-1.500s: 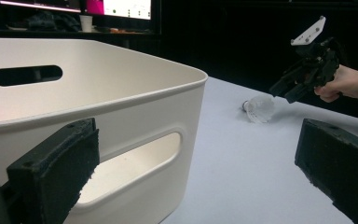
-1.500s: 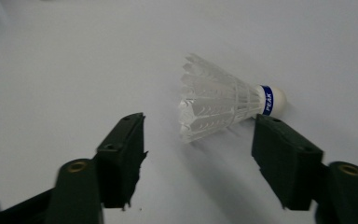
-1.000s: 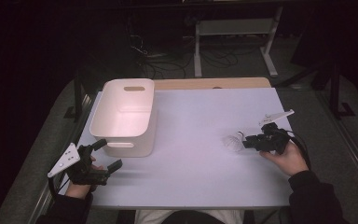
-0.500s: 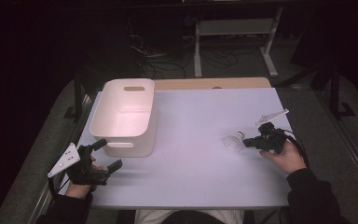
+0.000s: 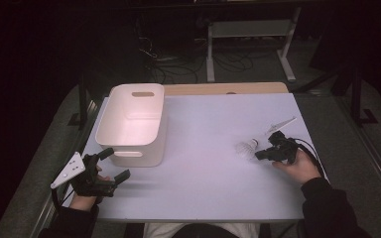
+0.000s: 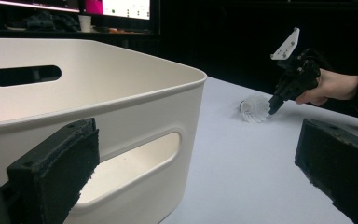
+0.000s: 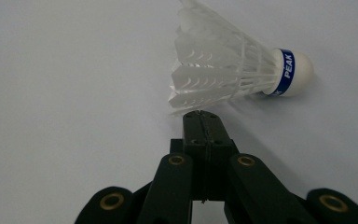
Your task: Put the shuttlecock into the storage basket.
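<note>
Bin (image 6: 121, 107) cut off at left and bottom edges in left gripper view. Shuttlecock (image 7: 233, 70) feather tips clipped by top edge in right gripper view; too small in high view to read band text. Background beyond table (image 5: 218, 129) too dark to resolve.

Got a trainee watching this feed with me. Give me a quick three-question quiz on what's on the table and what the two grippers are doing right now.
1. True or false: the shuttlecock lies inside the bin.
2. Which gripper has its jaws pressed together?
A. left gripper
B. right gripper
C. both
3. Fill in: in the right gripper view, the word on the shuttlecock's blue band reads ____.

Key
1. False. It lies on its side on the table, apart from the bin, just ahead of the right gripper's tip.
2. B. The left gripper's jaws stand wide apart near the bin's near wall, holding nothing.
3. PEAK
</note>
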Demonstrator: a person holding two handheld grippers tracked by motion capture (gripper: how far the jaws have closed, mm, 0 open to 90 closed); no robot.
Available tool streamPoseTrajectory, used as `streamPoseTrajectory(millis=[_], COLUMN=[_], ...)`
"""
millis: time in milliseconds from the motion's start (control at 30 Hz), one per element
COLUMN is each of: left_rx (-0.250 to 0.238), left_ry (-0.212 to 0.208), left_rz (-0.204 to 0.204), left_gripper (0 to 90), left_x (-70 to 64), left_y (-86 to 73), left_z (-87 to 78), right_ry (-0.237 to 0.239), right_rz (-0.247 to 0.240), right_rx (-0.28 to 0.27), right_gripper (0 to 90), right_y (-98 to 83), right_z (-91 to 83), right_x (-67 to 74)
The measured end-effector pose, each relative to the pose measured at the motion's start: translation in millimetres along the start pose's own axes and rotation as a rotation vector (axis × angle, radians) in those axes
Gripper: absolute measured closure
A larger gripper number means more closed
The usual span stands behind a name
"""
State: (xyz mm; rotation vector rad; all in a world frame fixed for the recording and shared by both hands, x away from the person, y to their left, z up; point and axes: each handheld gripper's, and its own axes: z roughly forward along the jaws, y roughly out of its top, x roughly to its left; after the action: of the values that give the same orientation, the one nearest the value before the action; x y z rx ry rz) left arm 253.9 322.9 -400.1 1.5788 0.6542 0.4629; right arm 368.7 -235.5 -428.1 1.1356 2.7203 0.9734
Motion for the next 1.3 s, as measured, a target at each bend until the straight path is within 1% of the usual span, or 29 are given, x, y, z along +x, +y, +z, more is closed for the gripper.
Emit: streamPoseTrajectory(millis=[233,400,433,600,633,867,933,1000,1067,1300], left_rx=[-0.001,-0.001,-0.001,0.000,-0.001,-0.002,-0.002,-0.002,-0.002,-0.002], left_ry=[-0.002,-0.003,-0.003,-0.003,-0.004,-0.005,-0.005,-0.006,-0.006,-0.006], left_rz=[0.000,0.000,0.001,0.000,0.000,0.000,0.000,0.000,0.000,0.000], left_gripper=[0.0,0.0,0.0,0.0,0.0,0.0,0.0,0.0,0.0,0.0], left_x=[-0.1,-0.2,-0.1,0.1,-0.2,0.1,0.0,0.0,0.0,0.0], left_y=[0.0,0.0,0.0,0.0,0.0,-0.1,-0.1,-0.1,-0.1,-0.1], left_z=[0.1,0.2,0.3,0.3,0.2,0.1,0.0,0.0,0.0,0.1], right_ry=[0.003,0.009,0.011,0.006,0.010,0.011,0.013,0.011,0.010,0.004], right_rz=[-0.007,-0.003,-0.009,-0.015,-0.029,-0.042,-0.039,-0.048,-0.055,-0.064], right_rx=[0.002,-0.007,-0.009,0.004,-0.008,-0.012,-0.014,-0.002,-0.002,0.012], right_gripper=[89.0,89.0,89.1,89.1,89.1,89.1,89.1,89.1,89.1,89.1], right_y=[4.7,7.4,8.3,12.1,22.9,36.3,37.5,44.0,47.7,57.6], right_z=[6.2,8.8,9.6,12.2,12.1,13.6,13.9,16.1,16.9,19.7], right_x=[1.7,2.1,2.0,3.2,4.8,3.9,3.7,3.1,3.0,1.9])
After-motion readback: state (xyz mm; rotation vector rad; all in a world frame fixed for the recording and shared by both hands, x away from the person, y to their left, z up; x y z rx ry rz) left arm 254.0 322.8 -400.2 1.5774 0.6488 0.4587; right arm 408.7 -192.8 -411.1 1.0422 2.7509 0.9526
